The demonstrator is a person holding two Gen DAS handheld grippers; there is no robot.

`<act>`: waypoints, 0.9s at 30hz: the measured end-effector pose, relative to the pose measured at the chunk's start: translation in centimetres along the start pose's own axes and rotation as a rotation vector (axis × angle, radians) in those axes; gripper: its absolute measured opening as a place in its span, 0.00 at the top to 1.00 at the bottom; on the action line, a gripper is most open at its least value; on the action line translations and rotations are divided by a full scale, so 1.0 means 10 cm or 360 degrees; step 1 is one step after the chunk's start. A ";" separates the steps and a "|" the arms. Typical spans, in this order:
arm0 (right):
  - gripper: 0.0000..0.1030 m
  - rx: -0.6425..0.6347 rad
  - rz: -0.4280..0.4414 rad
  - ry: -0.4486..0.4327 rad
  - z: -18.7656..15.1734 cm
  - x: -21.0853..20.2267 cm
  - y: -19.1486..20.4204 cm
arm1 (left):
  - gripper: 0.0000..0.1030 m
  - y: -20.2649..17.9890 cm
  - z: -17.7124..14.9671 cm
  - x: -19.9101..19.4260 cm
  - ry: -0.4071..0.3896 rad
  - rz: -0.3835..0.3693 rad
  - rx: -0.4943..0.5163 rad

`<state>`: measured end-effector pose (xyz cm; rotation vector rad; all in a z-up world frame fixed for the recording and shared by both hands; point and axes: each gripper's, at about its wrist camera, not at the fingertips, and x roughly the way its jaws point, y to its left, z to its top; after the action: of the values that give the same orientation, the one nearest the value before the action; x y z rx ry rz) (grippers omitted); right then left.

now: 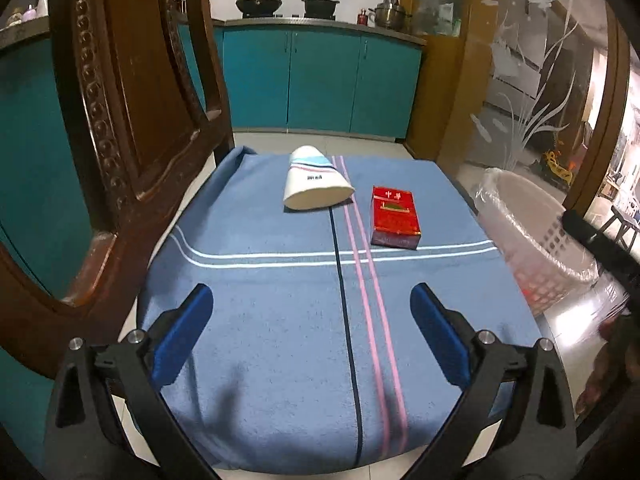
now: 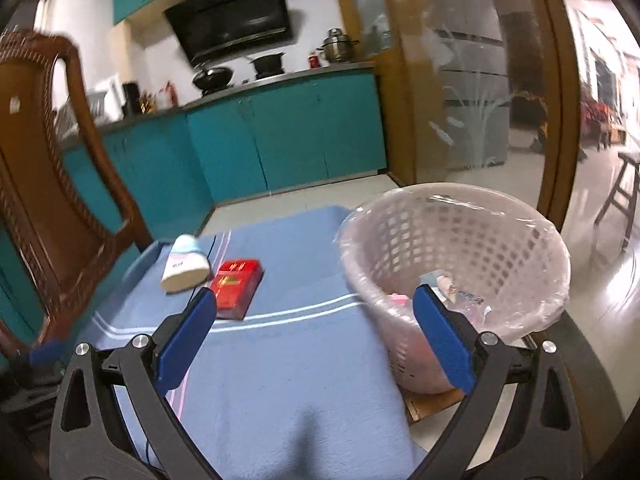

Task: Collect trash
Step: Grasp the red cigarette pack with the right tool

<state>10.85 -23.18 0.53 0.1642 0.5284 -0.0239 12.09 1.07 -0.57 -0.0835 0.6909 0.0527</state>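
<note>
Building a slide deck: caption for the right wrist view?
Open right gripper above blue towel; paper cup, red box ahead, lined basket right.

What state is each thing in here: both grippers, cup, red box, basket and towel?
Left gripper: open, empty.
Right gripper: open, empty.
Cup: on its side on the towel.
Red box: shut, lying flat beside the cup.
Basket: upright, bag-lined, some trash inside.
Towel: spread flat.

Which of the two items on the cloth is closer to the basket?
The red box. It lies on the basket side of the pink stripes; the paper cup, tipped on its side, lies beyond them toward the chair.
</note>
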 end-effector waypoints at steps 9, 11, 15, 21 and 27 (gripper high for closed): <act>0.06 -0.0169 -0.0029 0.0152 -0.03 0.55 0.53 | 0.04 0.21 0.03 -0.22 -0.0139 -0.0007 -0.0048; 0.06 -0.0196 -0.0032 0.0216 -0.06 0.77 0.66 | 0.04 0.25 0.03 -0.22 -0.0158 -0.0003 -0.0064; 0.06 -0.0214 -0.0040 0.0333 -0.07 1.28 0.97 | 0.04 0.34 0.04 -0.23 -0.0171 0.0010 -0.0102; 0.34 -0.0255 -0.0100 0.0588 -0.10 1.91 1.20 | 0.04 0.35 0.03 -0.16 -0.0140 0.0036 -0.0103; 0.46 -0.0123 -0.0041 0.0542 0.02 1.68 0.82 | 0.04 0.28 0.03 -0.04 -0.0107 0.0043 -0.0071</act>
<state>25.99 -14.78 -6.51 0.0857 0.8701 -0.0005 11.77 3.87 -0.24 -0.1150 0.6238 0.0965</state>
